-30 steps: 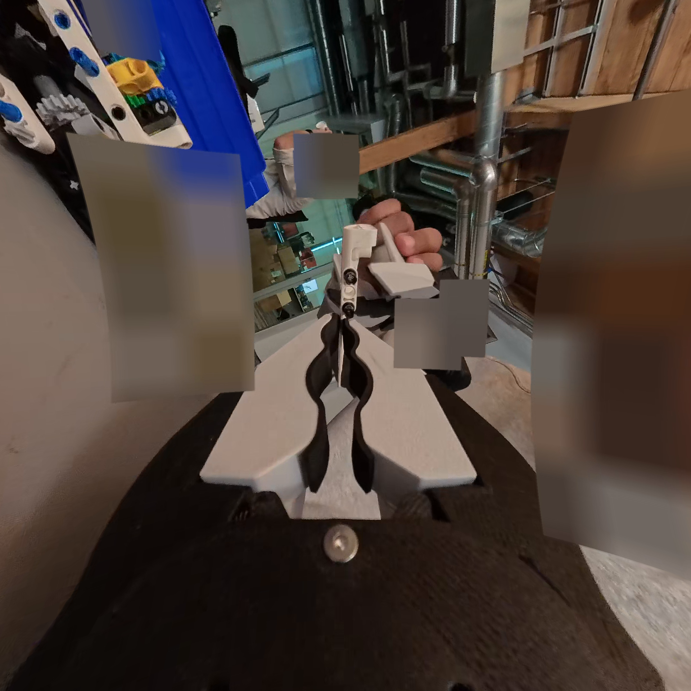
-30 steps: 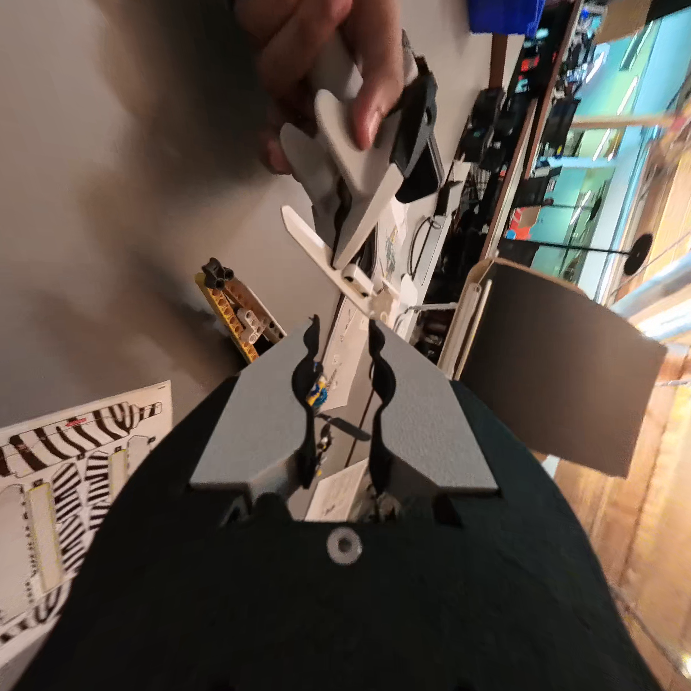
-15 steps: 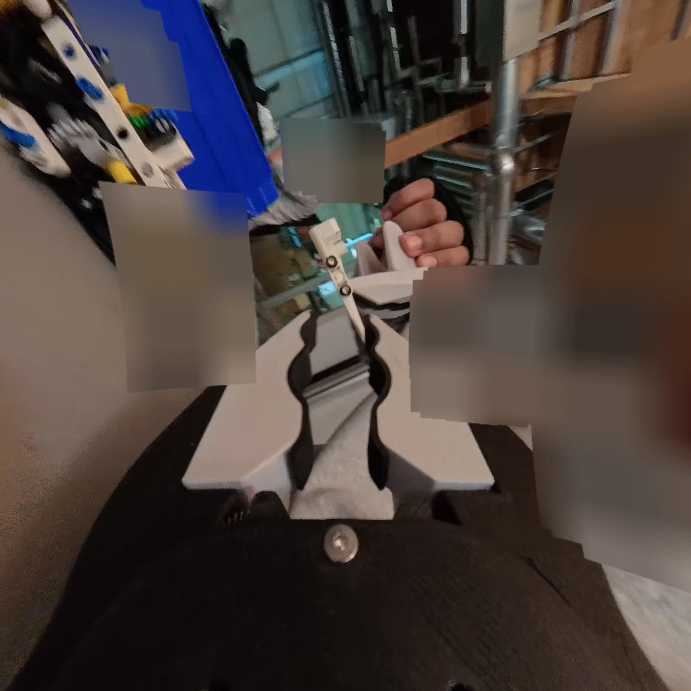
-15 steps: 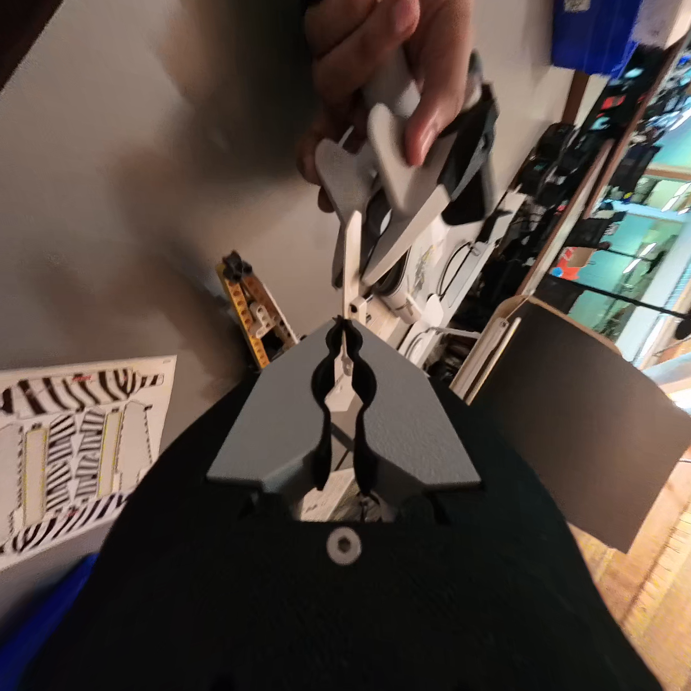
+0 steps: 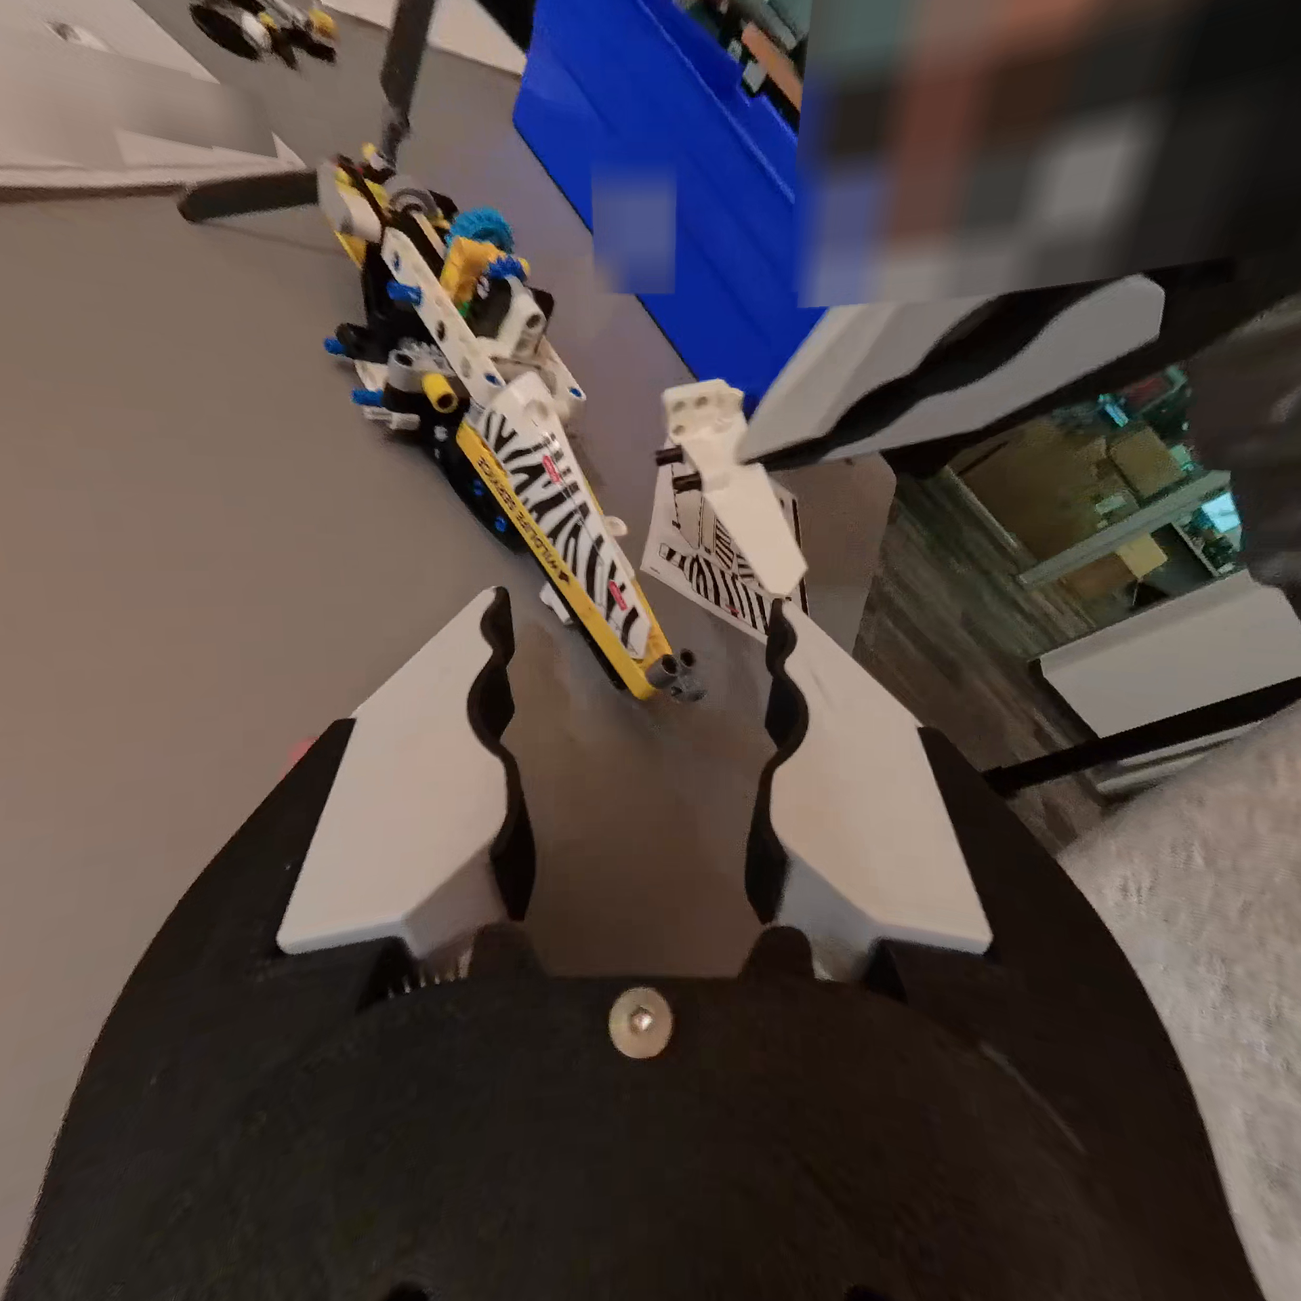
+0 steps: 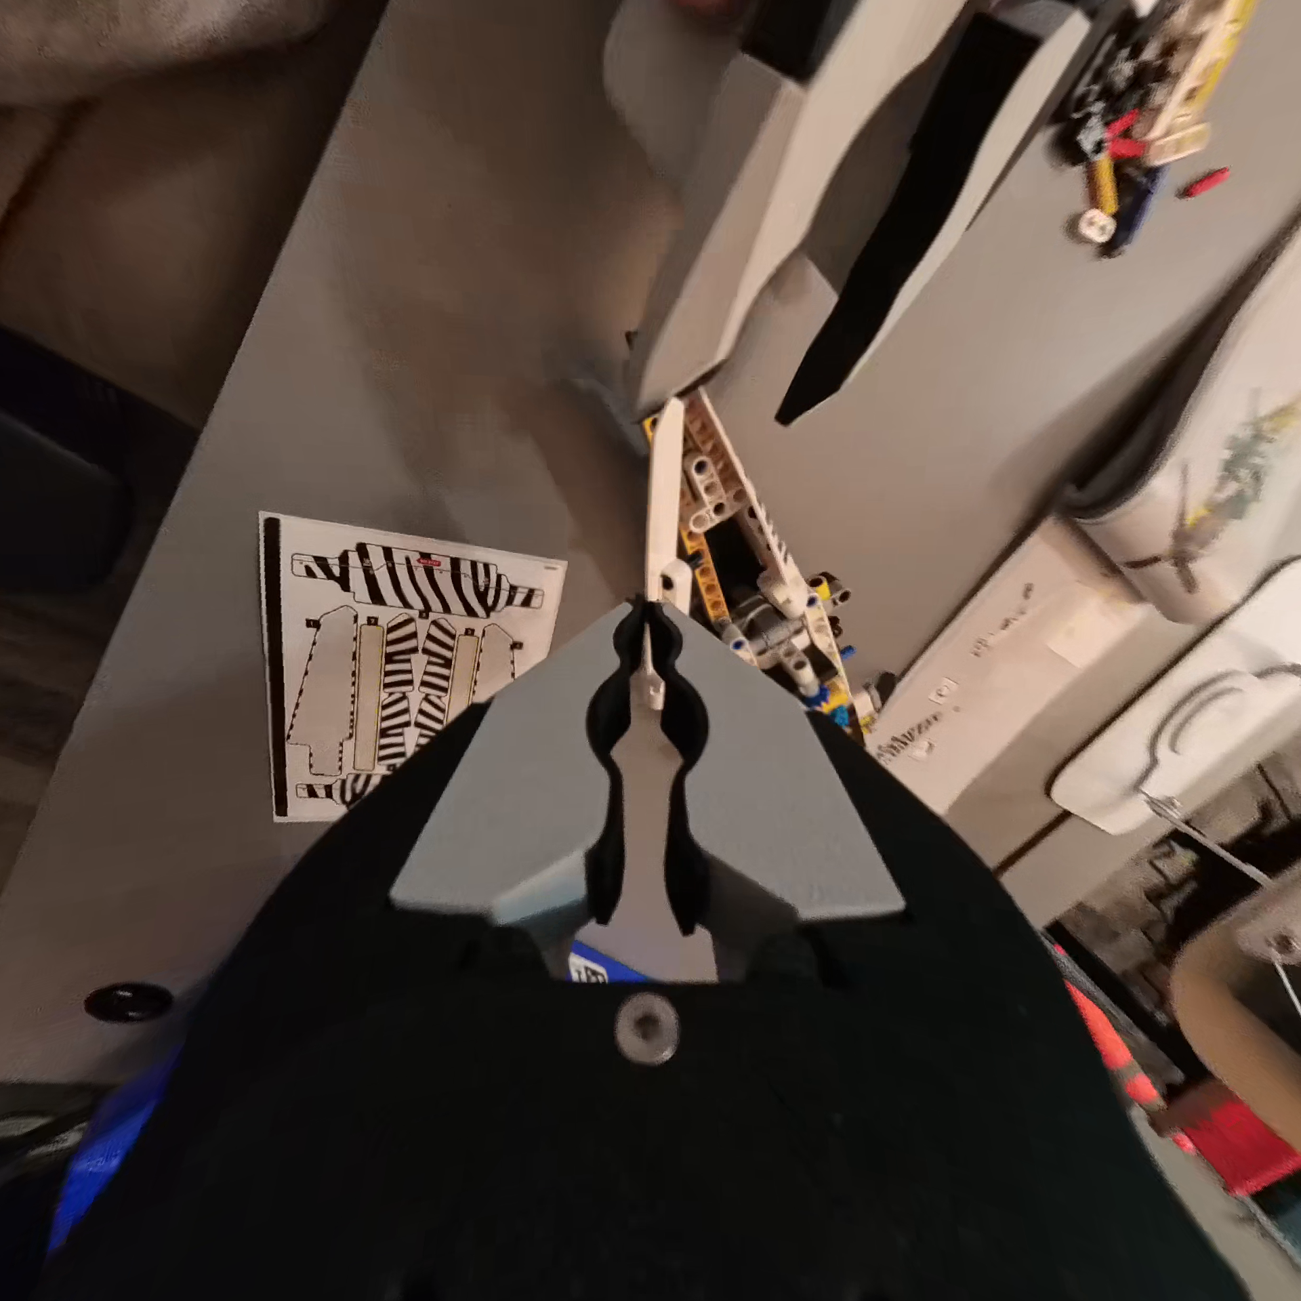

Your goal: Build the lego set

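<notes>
The right gripper [image 6: 646, 611] is clamped on a long white lego panel [image 6: 664, 493], held up over the grey table [image 5: 141, 493]; the left wrist view shows two black pins sticking from the panel's broad end. The left gripper [image 5: 637, 612] hovers with its fingers spread wide and nothing between them, the panel's narrow tip just beside its right finger [image 5: 838, 746]. Below lies the part-built lego model [image 5: 535, 479] (a yellow-edged body with zebra stripes, gears and blue pins at its far end). A zebra-pattern sticker sheet [image 6: 408, 648] lies flat near the model, and a blue bin [image 5: 655, 148] stands farther back.
</notes>
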`<state>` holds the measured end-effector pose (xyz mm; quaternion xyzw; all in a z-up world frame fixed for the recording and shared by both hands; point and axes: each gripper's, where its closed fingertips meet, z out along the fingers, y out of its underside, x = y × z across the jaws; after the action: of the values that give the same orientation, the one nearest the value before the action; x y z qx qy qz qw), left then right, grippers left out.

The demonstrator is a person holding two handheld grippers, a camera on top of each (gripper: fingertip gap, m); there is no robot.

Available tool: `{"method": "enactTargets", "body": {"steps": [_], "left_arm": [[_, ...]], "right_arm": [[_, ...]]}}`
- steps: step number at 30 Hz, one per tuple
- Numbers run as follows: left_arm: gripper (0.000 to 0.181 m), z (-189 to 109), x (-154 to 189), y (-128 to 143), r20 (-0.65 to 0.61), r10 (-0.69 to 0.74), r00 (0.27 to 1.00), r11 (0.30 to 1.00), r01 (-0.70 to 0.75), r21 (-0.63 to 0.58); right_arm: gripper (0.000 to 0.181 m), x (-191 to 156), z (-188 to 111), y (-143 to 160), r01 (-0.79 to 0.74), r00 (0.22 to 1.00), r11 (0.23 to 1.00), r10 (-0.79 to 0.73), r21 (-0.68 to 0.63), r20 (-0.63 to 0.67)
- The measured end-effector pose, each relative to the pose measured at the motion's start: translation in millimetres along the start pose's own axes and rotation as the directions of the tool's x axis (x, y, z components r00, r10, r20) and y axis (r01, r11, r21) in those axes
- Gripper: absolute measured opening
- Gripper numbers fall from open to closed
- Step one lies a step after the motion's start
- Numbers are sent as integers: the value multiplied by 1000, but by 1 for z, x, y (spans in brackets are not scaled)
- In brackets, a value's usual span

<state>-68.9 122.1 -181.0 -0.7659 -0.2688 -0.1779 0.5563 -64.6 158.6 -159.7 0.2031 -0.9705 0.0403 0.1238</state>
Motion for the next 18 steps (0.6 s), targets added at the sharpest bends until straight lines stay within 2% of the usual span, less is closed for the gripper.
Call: {"method": "enactTargets", "body": {"steps": [2,5,8,9,11,14,18], "left_arm": [[71,1,1,0,43,32,999,999,-32,1],[68,-13,9,-21,86,156,984,979,-165,116],[55,-24,35,-29,-36,252,967,948,-240,208],[44,-25,43,-28,-93,263,960,946,-237,221],[34,-27,48,-26,-144,248,958,949,-210,235],[23,-27,51,-21,-175,245,954,954,-205,218],[2,-32,55,-23,-174,283,943,940,-237,246]], "right_arm": [[0,1,6,2,-1,998,1000,0,3,55],[0,1,2,-11,-56,993,994,46,89,113],[0,-5,-8,-36,-206,959,945,143,253,246],[0,-6,-10,-41,-255,942,922,169,292,291],[0,-6,-13,-47,-350,903,872,217,342,371],[0,-5,-18,-52,-470,837,789,257,396,483],[0,-4,-24,-54,-565,781,703,286,433,555]]}}
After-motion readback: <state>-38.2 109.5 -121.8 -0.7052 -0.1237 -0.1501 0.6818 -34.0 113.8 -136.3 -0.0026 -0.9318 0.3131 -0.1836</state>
